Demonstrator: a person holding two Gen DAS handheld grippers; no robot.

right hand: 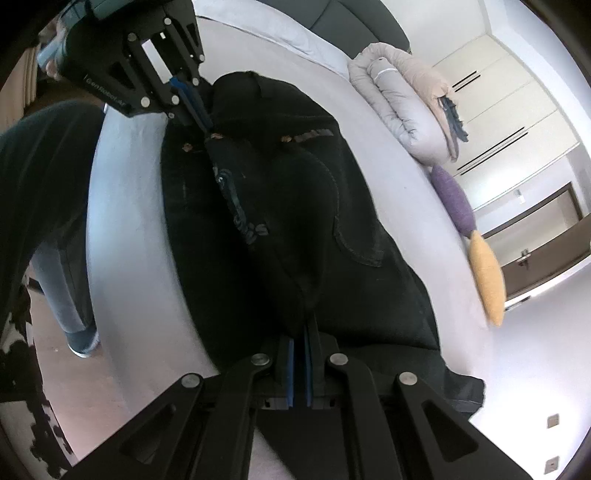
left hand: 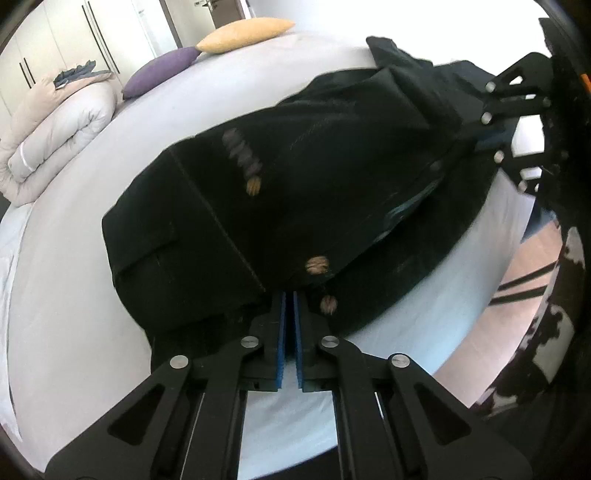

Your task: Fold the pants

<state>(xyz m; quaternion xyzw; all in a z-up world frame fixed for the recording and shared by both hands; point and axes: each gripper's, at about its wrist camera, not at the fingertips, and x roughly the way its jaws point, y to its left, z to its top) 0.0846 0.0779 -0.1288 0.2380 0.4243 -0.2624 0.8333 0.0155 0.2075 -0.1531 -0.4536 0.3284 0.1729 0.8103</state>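
Black pants point(left hand: 295, 177) with copper buttons lie on a white bed point(left hand: 74, 295), partly lifted between the two grippers. My left gripper point(left hand: 290, 295) is shut on the pants' waist edge near the buttons. My right gripper point(right hand: 300, 332) is shut on a fold of the pants point(right hand: 288, 206) at the other end. In the left wrist view the right gripper point(left hand: 476, 138) pinches the cloth at the upper right. In the right wrist view the left gripper point(right hand: 205, 123) pinches the waist at the upper left.
A rolled beige and grey duvet point(left hand: 55, 125) lies at the bed's far side, with a purple pillow point(left hand: 159, 72) and a yellow pillow point(left hand: 245, 35). White wardrobes point(right hand: 509, 110) stand behind. The person's jeans leg point(right hand: 66, 295) and a cow-pattern rug point(right hand: 22, 350) are beside the bed.
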